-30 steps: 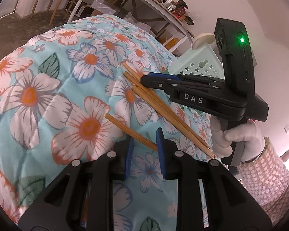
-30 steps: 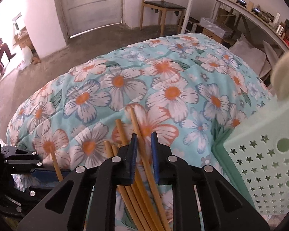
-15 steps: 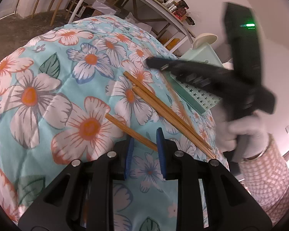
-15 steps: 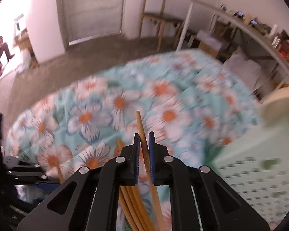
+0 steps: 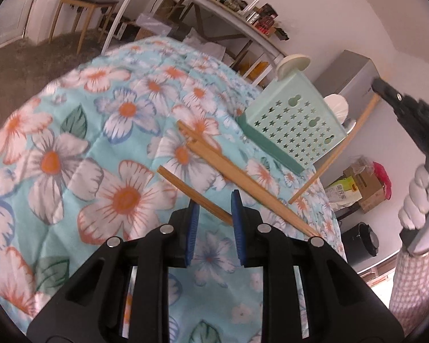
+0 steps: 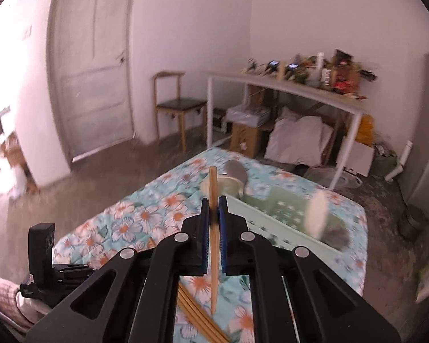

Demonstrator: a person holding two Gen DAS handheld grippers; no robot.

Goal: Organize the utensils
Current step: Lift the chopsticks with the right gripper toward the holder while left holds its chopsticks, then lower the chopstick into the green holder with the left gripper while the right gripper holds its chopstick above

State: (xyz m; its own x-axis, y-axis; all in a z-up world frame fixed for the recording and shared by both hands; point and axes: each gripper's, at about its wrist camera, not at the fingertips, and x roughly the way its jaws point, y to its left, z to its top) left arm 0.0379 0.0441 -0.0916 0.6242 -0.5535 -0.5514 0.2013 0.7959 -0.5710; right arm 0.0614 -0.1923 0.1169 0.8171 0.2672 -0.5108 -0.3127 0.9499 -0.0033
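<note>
My right gripper [image 6: 214, 218] is shut on one wooden chopstick [image 6: 213, 245] and holds it in the air above the flowered quilt [image 6: 157, 214]; the same chopstick [image 5: 333, 154] hangs beside the mint green utensil basket [image 5: 294, 123] in the left wrist view. The basket [image 6: 274, 217] holds a metal spoon [image 6: 237, 173]. Several chopsticks [image 5: 228, 168] lie in a bundle on the quilt [image 5: 71, 148]. My left gripper [image 5: 213, 214] is open, low over the quilt, its jaws on either side of the end of a single chopstick [image 5: 194, 194].
A white shelf table [image 6: 288, 91] with clutter, a wooden chair [image 6: 177, 108] and a door [image 6: 91, 57] stand behind the bed. Boxes and bags [image 5: 357, 183] sit on the floor past the quilt's right edge. The left gripper's body [image 6: 46, 268] shows at lower left.
My right gripper closed on one chopstick, lifted it off the bundle and swung up and right toward the basket. My left gripper has stayed in place, still open.
</note>
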